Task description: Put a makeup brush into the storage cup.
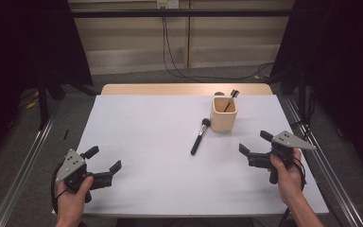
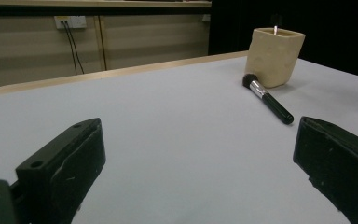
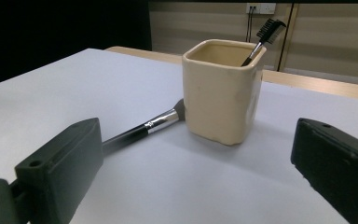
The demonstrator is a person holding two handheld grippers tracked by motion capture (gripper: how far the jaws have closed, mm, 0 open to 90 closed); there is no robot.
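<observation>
Lying on the tabletop [image 1: 137, 137], the makeup brush [image 1: 199, 137] apparently touches the cup [image 1: 223, 115]; left tool [image 1: 105, 164] and right tool [image 1: 254, 144] jaws both spread apart.

1. Bench [image 1: 137, 123]: smooth matt white top, pale wood edge strip at the far side.
2. Cup [image 3: 221, 91]: cream ceramic look, soft sheen, slightly uneven dimpled walls.
3. Makeup brush [image 3: 147, 127]: glossy black handle, shiny metal ferrule, dark soft bristles.
4. Small comb brush [image 3: 263, 37] in the cup: thin dark handle, black plastic-looking teeth.
5. Left gripper [image 1: 106, 165] and right gripper [image 1: 253, 144]: fingers [image 2: 67, 163] matt black plastic, lightly scuffed; grey matt plates on top.
</observation>
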